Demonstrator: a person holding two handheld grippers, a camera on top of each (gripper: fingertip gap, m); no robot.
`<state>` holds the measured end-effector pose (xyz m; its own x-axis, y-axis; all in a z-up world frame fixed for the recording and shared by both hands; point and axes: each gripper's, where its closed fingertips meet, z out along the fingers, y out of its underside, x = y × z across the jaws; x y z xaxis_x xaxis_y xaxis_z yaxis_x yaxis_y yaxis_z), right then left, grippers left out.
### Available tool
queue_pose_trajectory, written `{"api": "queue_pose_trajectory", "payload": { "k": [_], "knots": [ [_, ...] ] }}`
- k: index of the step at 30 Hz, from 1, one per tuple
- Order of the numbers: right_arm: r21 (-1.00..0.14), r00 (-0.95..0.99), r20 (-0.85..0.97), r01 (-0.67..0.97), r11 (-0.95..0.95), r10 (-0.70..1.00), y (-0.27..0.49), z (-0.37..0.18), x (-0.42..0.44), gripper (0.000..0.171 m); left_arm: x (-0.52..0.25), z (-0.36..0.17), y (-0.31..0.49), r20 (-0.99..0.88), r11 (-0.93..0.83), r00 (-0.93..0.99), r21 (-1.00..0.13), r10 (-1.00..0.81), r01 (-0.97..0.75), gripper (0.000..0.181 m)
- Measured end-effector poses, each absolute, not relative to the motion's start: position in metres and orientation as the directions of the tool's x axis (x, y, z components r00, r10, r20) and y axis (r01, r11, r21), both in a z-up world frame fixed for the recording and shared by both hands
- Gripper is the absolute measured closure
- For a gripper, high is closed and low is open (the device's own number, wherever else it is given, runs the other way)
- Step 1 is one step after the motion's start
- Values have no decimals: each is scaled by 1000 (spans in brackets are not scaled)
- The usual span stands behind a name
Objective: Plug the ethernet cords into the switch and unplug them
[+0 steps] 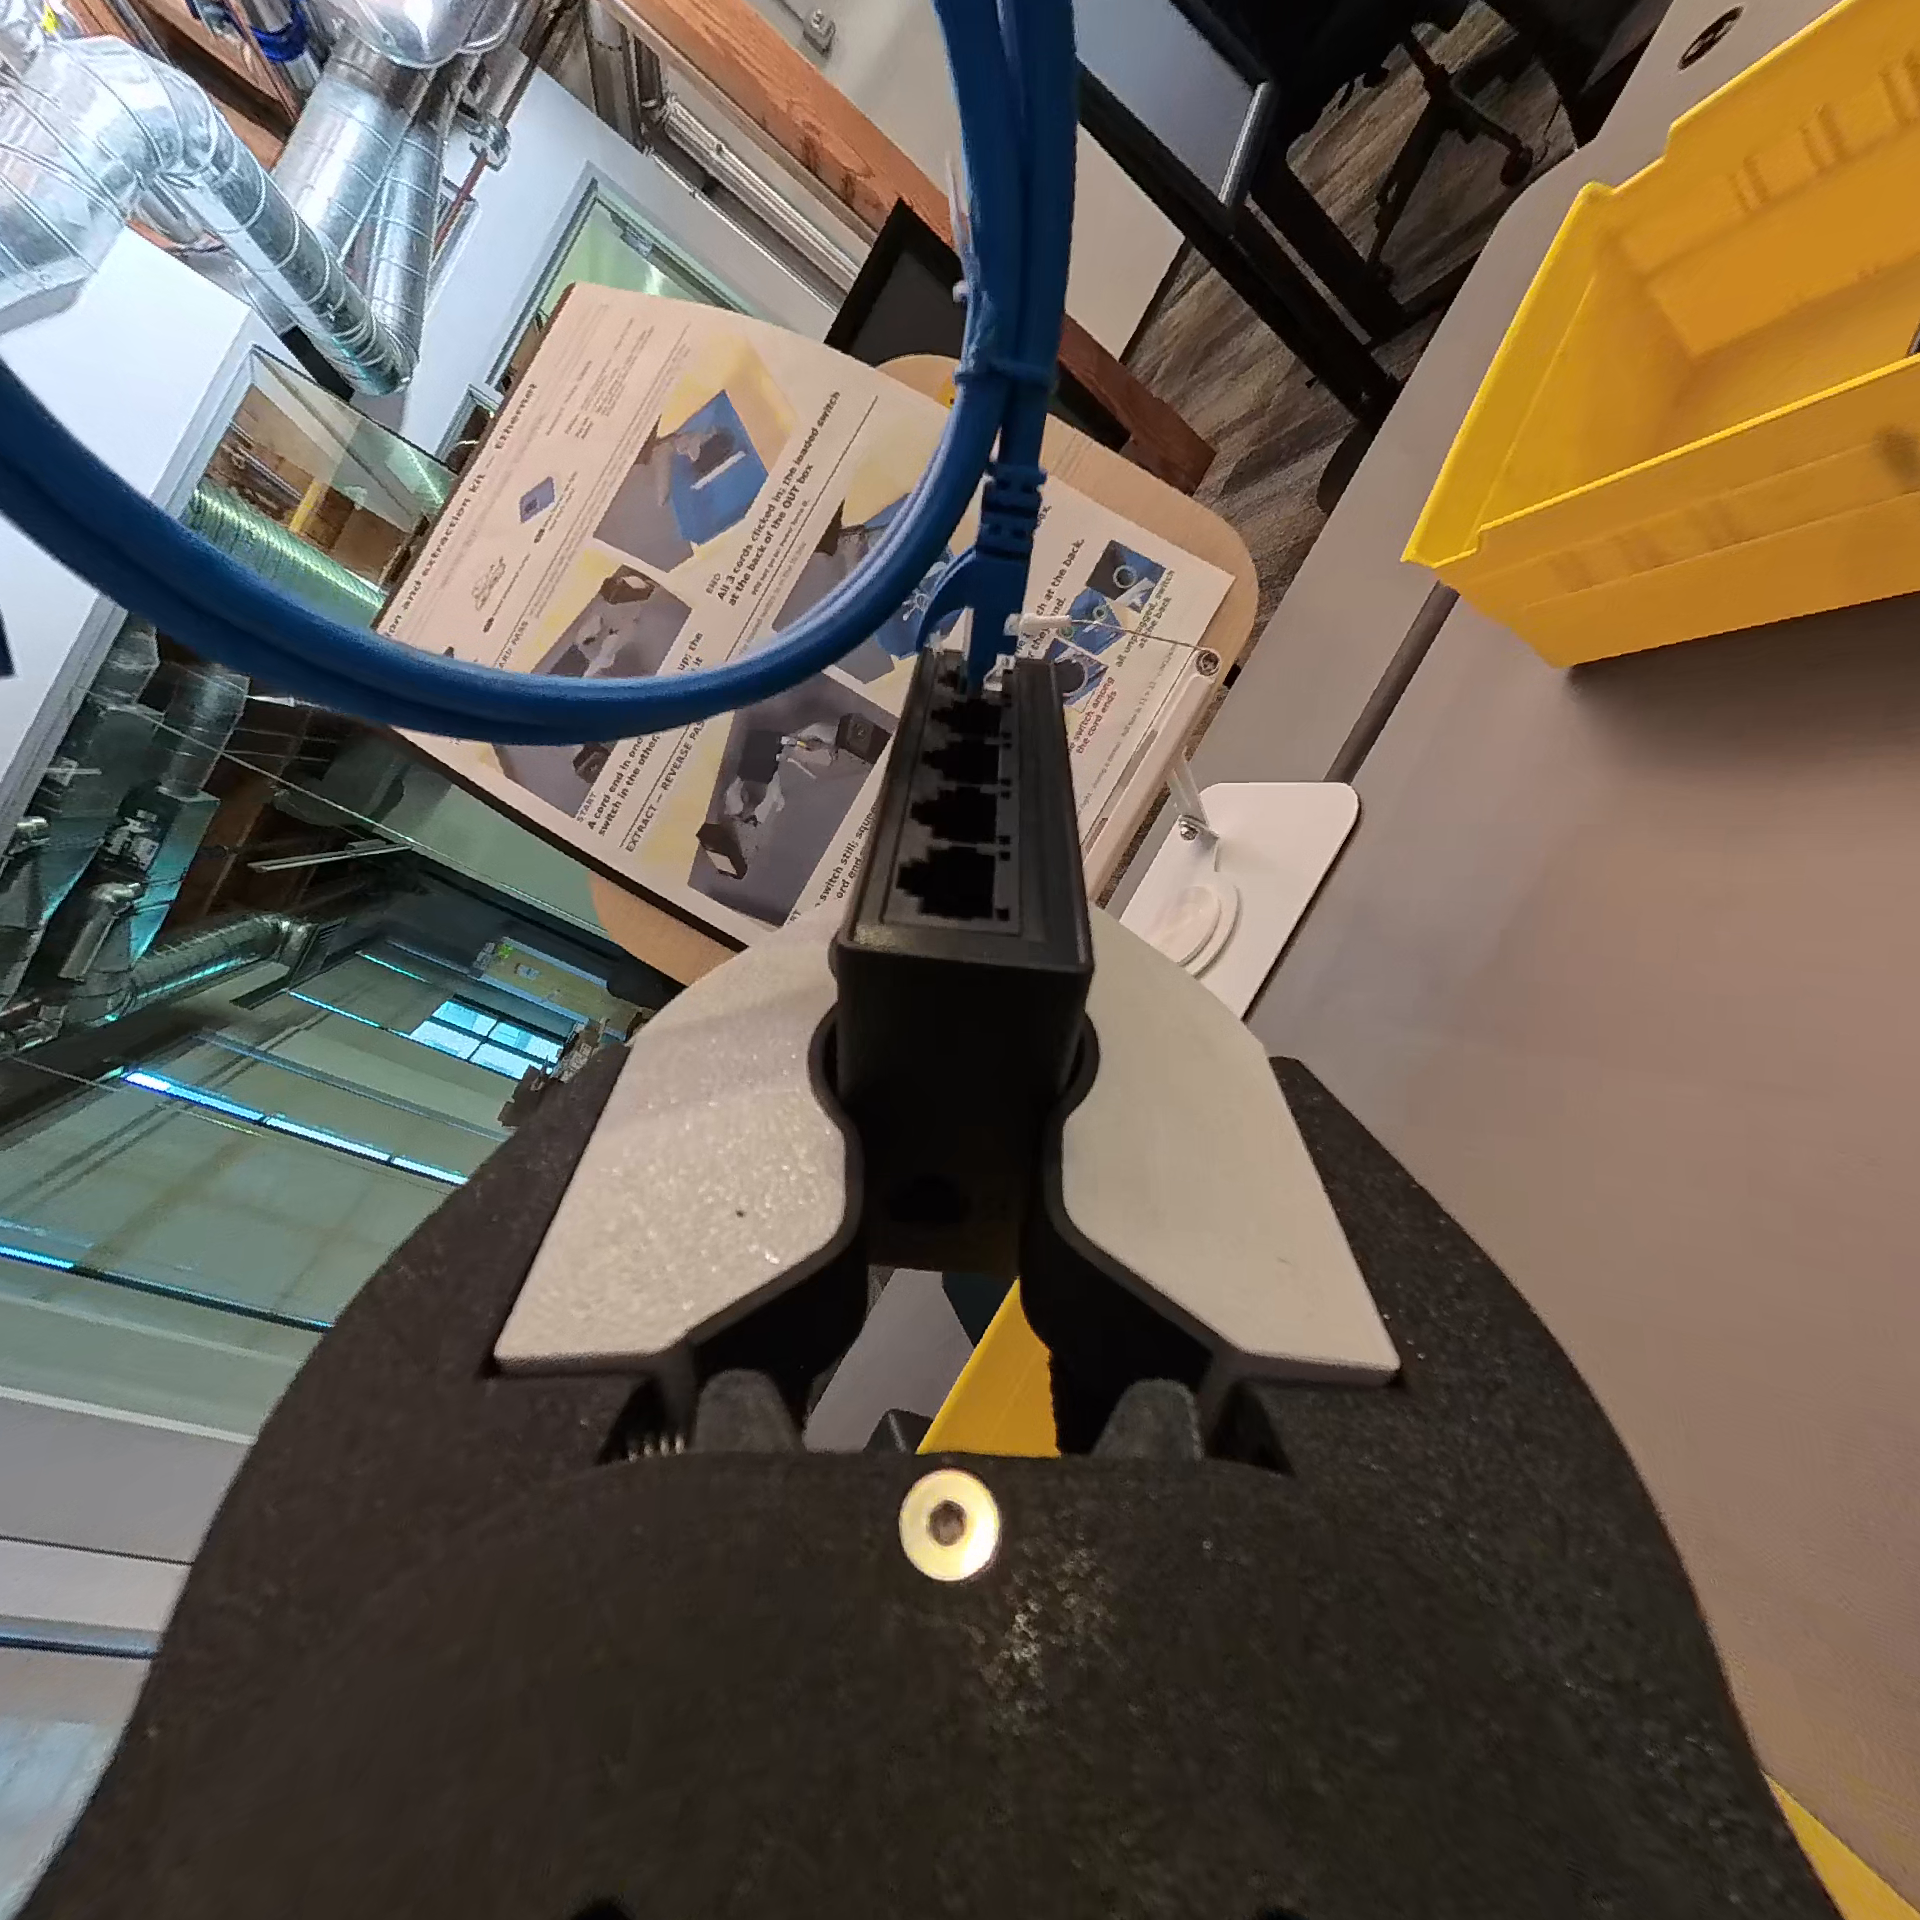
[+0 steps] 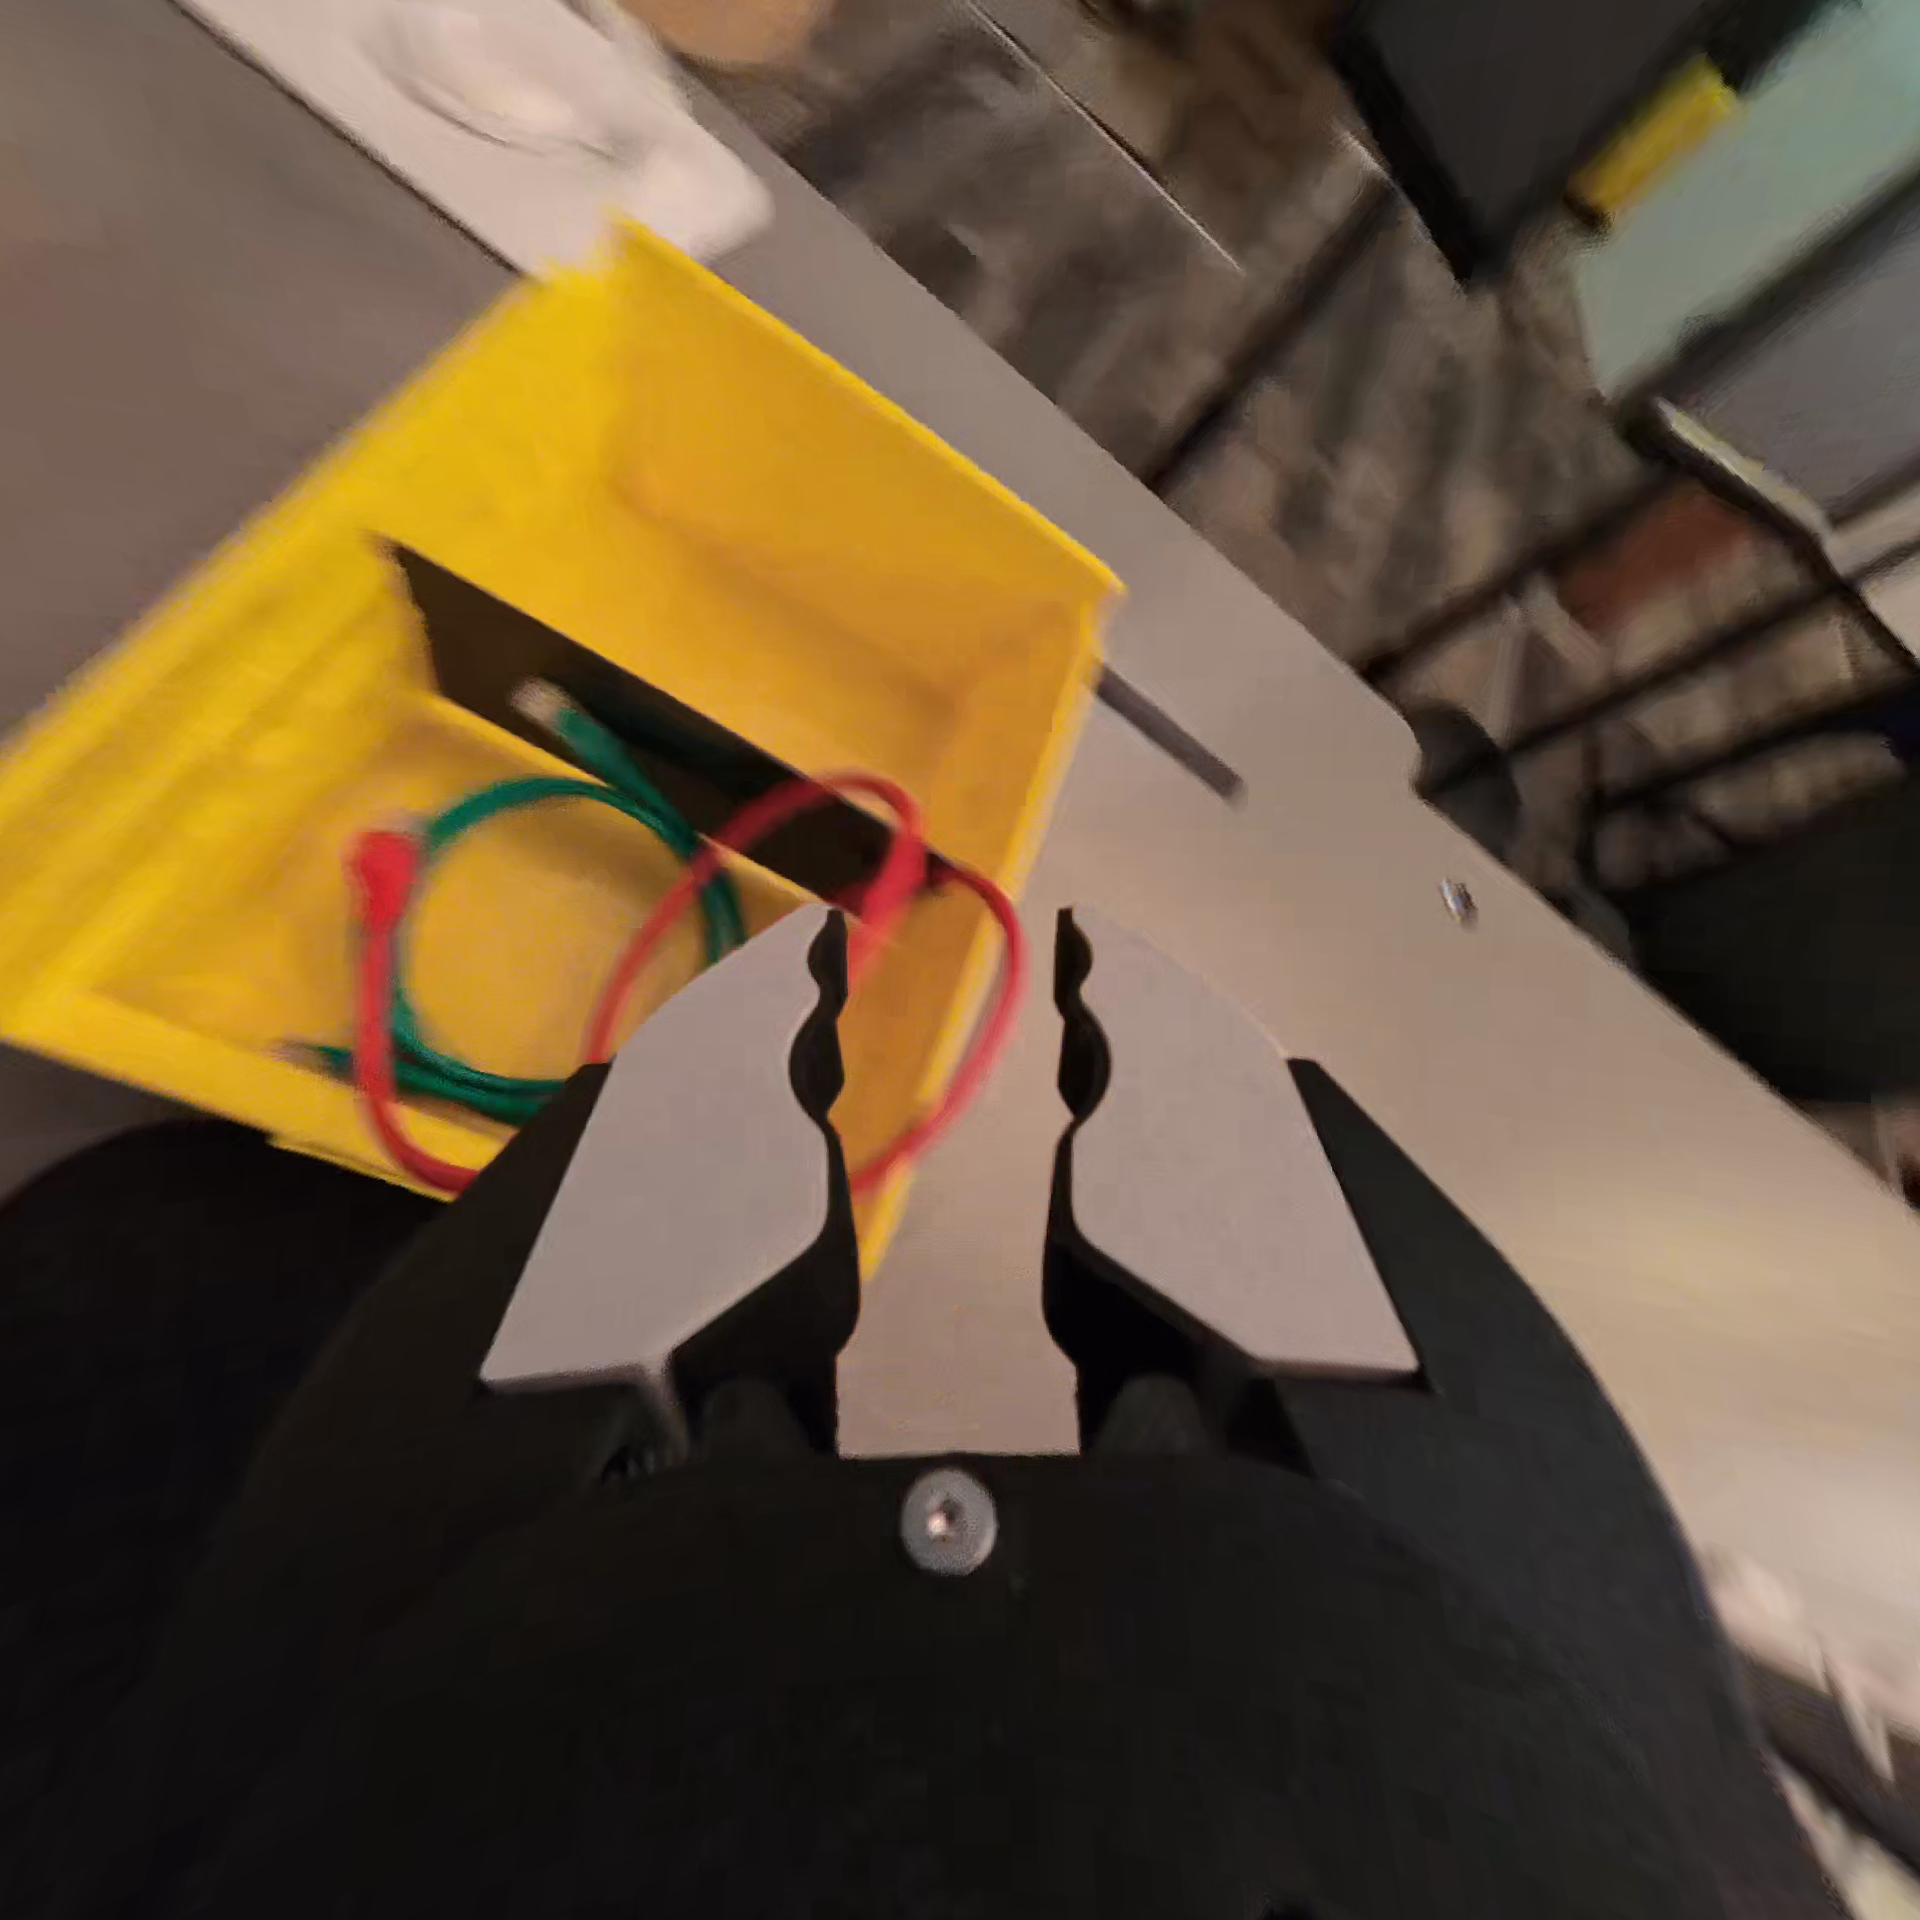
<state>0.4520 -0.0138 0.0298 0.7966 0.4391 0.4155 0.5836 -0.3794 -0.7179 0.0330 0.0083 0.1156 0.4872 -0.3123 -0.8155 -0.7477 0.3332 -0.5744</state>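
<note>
My left gripper (image 1: 961,1023) is shut on a black ethernet switch (image 1: 966,842) and holds it in the air, its row of ports facing up toward the camera. A blue ethernet cord (image 1: 1003,416) is plugged into the farthest port; its cable loops off to the left. My right gripper (image 2: 951,925) is open and empty, over the near corner of a yellow bin (image 2: 727,499). A red cord (image 2: 644,977) and a green cord (image 2: 468,821) lie coiled in that bin. The right wrist view is blurred.
A grey table (image 1: 1558,1039) carries a yellow bin (image 1: 1714,416) at the upper right in the left wrist view. A printed instruction sheet (image 1: 727,623) stands on a white stand (image 1: 1247,862) behind the switch. The table edge (image 2: 1299,623) runs diagonally past the bin. Spacing between my two grippers at the tips: around 45 cm.
</note>
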Motion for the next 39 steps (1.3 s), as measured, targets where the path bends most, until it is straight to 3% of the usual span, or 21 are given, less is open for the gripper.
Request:
{"api": "queue_pose_trajectory", "payload": {
  "k": [3,8,10,12,17,24,29,35,37,39],
  "knots": [
    [-712,909,300,416,-566,290,-26,3,510,137,32,117,9,-815,332,491,-576,-309,-747,150],
    [-634,933,138,341,-694,332,-45,-59,511,139,27,119,9,-812,325,500,-580,-301,-747,150],
    [-590,928,155,362,-722,338,-45,-77,508,142,25,119,10,-808,324,505,-586,-305,-743,150],
    [-536,926,179,375,-757,332,-45,-89,504,160,24,120,10,-805,323,510,-590,-303,-740,150],
    [-413,918,279,380,-827,282,-50,-94,499,156,22,121,11,-805,323,512,-591,-301,-739,150],
    [-442,937,255,333,-833,239,-53,-91,496,150,24,121,10,-815,338,500,-577,-292,-743,150],
    [-486,911,371,356,-798,180,-54,-48,508,136,26,123,7,-811,359,501,-584,-302,-728,150],
    [-631,799,600,435,-643,-48,-55,71,496,135,43,114,-1,-784,391,475,-614,-399,-686,150],
    [-695,798,601,543,-471,33,-47,105,444,135,52,110,-5,-771,403,462,-628,-438,-665,150],
    [-735,759,593,646,-206,267,-42,123,360,135,60,107,-10,-759,418,447,-640,-473,-645,150]
  ]
}}
